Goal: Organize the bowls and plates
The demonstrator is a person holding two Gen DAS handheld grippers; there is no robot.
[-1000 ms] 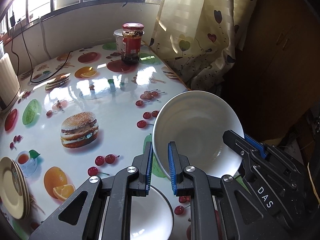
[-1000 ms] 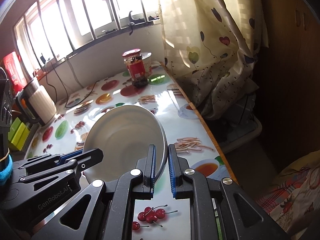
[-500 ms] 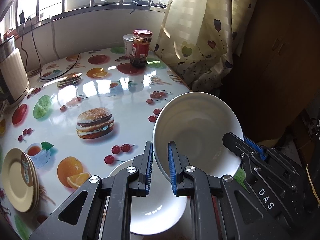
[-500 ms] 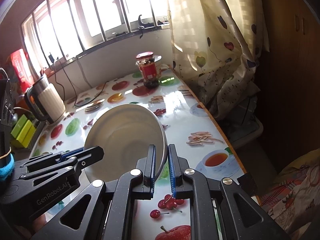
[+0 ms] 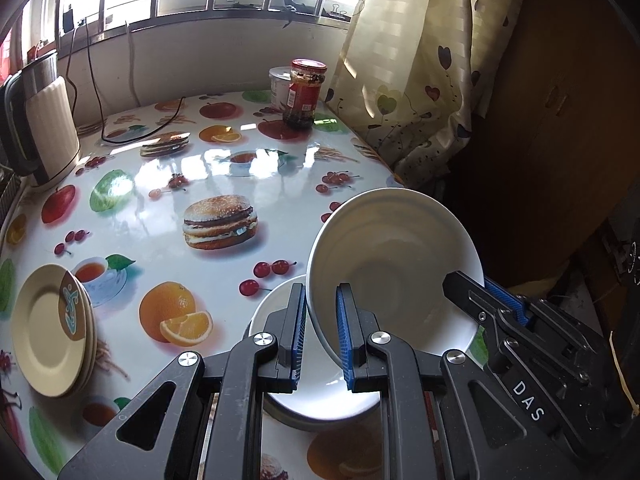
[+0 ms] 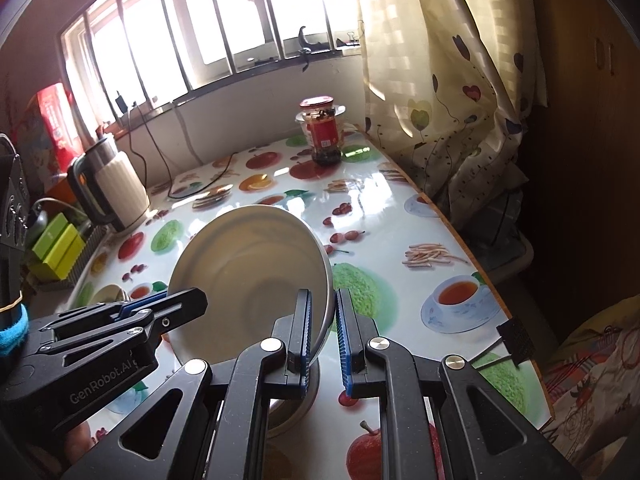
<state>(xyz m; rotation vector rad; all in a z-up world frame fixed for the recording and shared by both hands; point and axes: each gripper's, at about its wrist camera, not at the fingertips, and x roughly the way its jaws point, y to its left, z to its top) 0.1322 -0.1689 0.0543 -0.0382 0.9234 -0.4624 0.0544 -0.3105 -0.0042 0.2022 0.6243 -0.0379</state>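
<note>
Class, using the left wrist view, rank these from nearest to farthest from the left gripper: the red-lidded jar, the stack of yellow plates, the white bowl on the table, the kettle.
1. White bowl on the table: directly beneath the left gripper.
2. Stack of yellow plates: near left edge.
3. Kettle: far left.
4. Red-lidded jar: far end, by the curtain.

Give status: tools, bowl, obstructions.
Left tool and right tool each straddle the white bowl's rim, jaws slightly apart. Bowl tilted above second white bowl on table. Plate stack off left; nothing in the way.
</note>
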